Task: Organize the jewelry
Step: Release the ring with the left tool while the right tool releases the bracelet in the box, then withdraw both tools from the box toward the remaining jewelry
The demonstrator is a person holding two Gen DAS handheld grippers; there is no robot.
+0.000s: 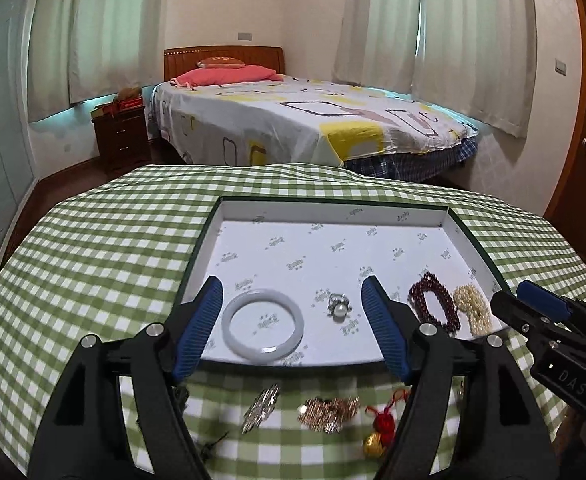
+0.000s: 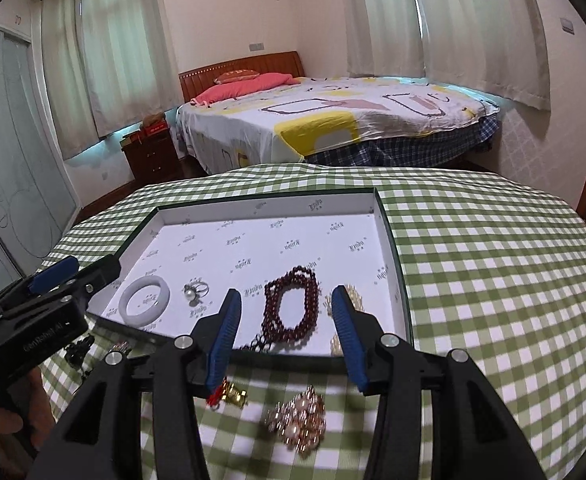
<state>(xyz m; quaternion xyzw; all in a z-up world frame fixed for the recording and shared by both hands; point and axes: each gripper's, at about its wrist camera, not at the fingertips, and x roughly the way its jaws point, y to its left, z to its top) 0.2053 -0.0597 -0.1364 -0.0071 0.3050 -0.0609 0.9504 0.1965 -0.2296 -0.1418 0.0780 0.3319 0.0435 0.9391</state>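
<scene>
Both grippers, left (image 1: 293, 312) and right (image 2: 285, 316), fingers spread wide, hold nothing. Tray (image 1: 333, 210) long axis runs 9-to-3. Beaded bracelet (image 2: 293, 304) lies flat at its 4 o'clock; brooches (image 1: 329, 414) on the worktop (image 1: 93, 260) outside.

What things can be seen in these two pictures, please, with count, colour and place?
tray: 1, white inside, dark rim, on the cloth
bangle: 1, white, tray, near left
ring: 1, silver with a pearl, tray, right of the bangle
red beads: 1, dark red, tray, near right
pearl beads: 1, cream, tray, right of the red beads
brooches: at least 2, gold and silver, on the cloth before the tray
charm: 1, red and gold, on the cloth
cloth: 1, green check
bed: 1, behind
left gripper: open, above the tray's near edge
right gripper: open, over the red beads
</scene>
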